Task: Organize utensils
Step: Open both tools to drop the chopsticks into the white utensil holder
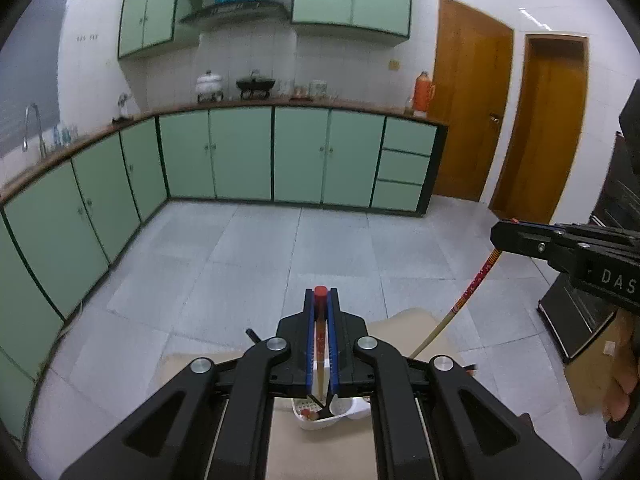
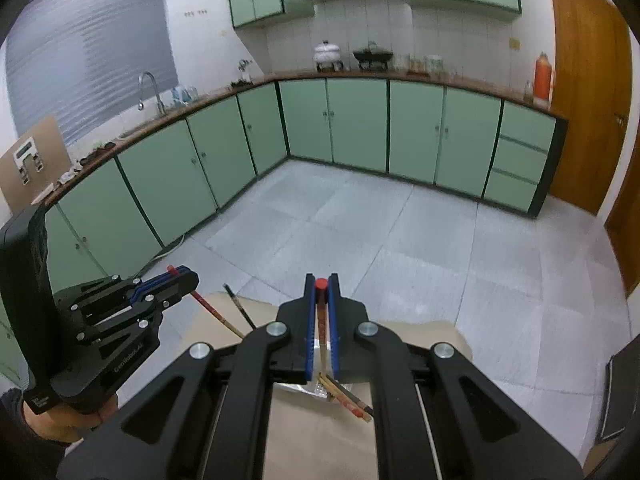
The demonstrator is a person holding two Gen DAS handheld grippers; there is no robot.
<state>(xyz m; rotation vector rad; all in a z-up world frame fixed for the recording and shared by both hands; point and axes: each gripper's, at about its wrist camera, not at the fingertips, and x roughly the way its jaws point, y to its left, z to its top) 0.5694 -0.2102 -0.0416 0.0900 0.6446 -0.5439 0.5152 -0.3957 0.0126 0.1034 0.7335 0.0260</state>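
a red-capped chopstick (image 1: 320,320) is clamped in the shut left gripper (image 1: 320,300), and another chopstick (image 2: 320,312) in the shut right gripper (image 2: 320,286); the white utensil basket (image 1: 320,420) is seen below and behind the left tips, nearer that hand.

Two chopsticks, each clamped between closed jaws. The left chopstick (image 1: 321,334) has a red cap that stands just beyond the jaw tips; its patterned red shaft runs back between the blue pads and its pale end emerges behind them. The right chopstick (image 2: 321,322) is held likewise. A white basket (image 1: 320,420), holding further utensils, lies below and behind the left jaws.
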